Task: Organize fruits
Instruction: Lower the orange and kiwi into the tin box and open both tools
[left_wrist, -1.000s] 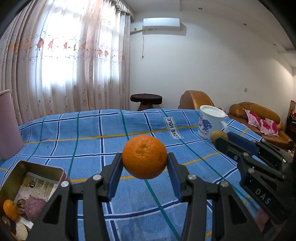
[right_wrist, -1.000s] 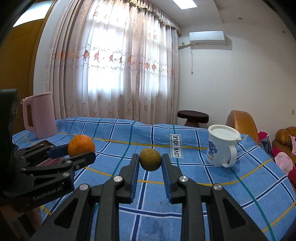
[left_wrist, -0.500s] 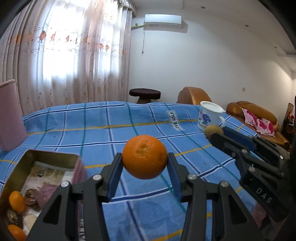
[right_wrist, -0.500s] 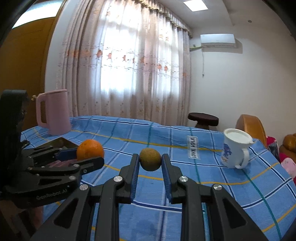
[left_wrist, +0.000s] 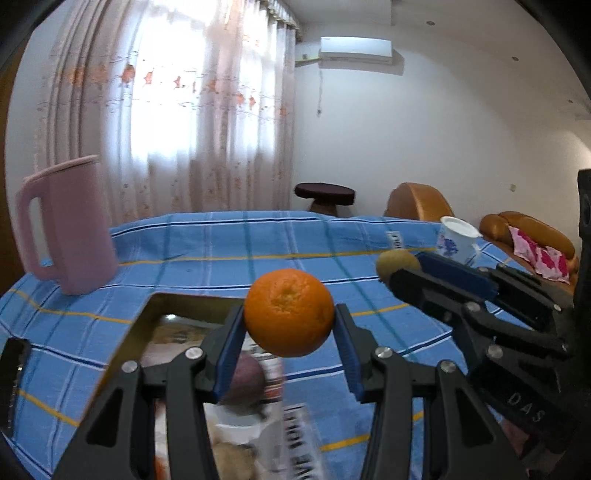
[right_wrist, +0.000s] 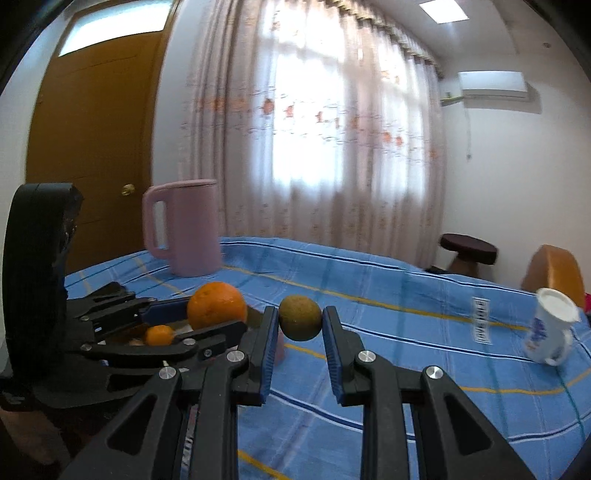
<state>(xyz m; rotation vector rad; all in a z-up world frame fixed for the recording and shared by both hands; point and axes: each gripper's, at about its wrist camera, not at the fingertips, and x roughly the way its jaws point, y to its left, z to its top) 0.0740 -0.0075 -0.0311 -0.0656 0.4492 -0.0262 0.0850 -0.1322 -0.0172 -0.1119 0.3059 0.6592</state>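
Note:
My left gripper (left_wrist: 289, 334) is shut on a large orange (left_wrist: 289, 312), held in the air over the near right part of a gold tin box (left_wrist: 155, 308). The box holds a purple fruit (left_wrist: 246, 380) and other fruit, partly hidden by the fingers. My right gripper (right_wrist: 300, 325) is shut on a small brown-green round fruit (right_wrist: 300, 317) above the blue checked cloth. In the right wrist view the left gripper (right_wrist: 207, 321) with the orange (right_wrist: 217, 304) is at the left, above a small orange (right_wrist: 159, 335) in the box. The right gripper (left_wrist: 400, 271) shows at the right of the left wrist view.
A pink lidded jug (left_wrist: 68, 229) stands on the blue cloth (left_wrist: 229, 251) behind the box. A white flowered mug (right_wrist: 552, 326) stands at the far right of the table. A dark phone (left_wrist: 13, 384) lies at the left edge. Stool, chair and sofa stand beyond the table.
Both grippers swung left with their fruit. The box came from the lower left corner to under the left gripper, the jug came into fuller view, and the mug slid right.

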